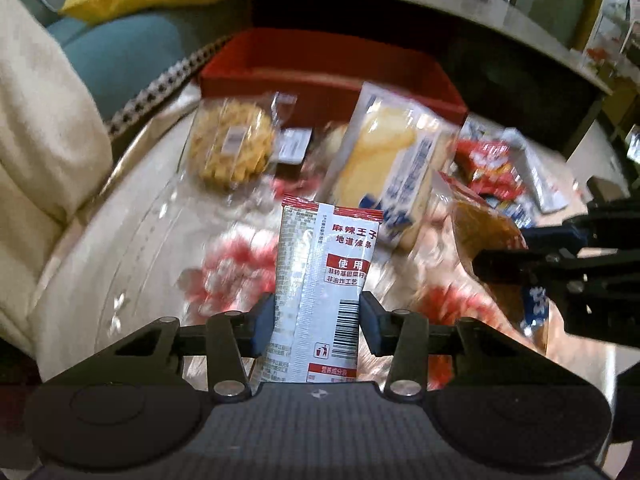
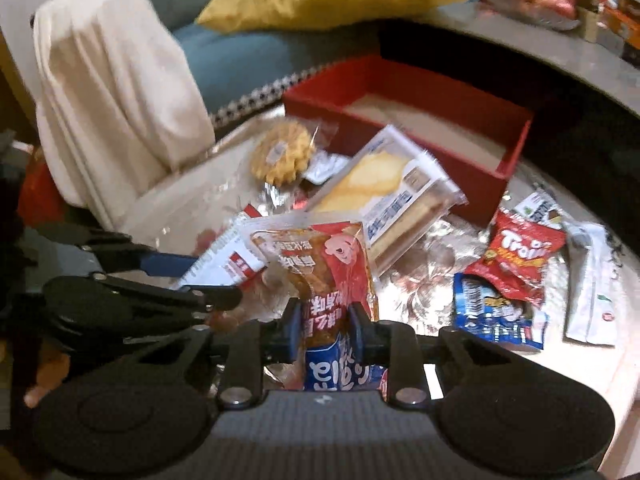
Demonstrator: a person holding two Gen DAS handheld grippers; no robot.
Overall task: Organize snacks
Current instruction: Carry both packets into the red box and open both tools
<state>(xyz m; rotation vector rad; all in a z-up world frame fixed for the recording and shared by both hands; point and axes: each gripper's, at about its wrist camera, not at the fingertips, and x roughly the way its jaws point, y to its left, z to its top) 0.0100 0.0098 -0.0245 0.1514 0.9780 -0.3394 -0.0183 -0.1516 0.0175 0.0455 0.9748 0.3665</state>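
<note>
Left claw (image 1: 318,312) clamped on silver spicy-strip packet (image 1: 324,280); right claw (image 2: 324,328) clamped on red snack pouch (image 2: 332,276), red box (image 2: 516,152) beyond.

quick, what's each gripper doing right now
Left gripper: closed on a silver and red spicy strip packet.
Right gripper: closed on a red and blue snack packet.

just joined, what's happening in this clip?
A person is sorting snacks with two handheld tongs. The left tongs are shut on a silver-and-red snack packet; the right tongs are shut on a red-and-brown snack pouch. Both are held above the table. The red box behind looks empty. A bread pack, a round cookie and a Trolli bag lie loose.
</note>
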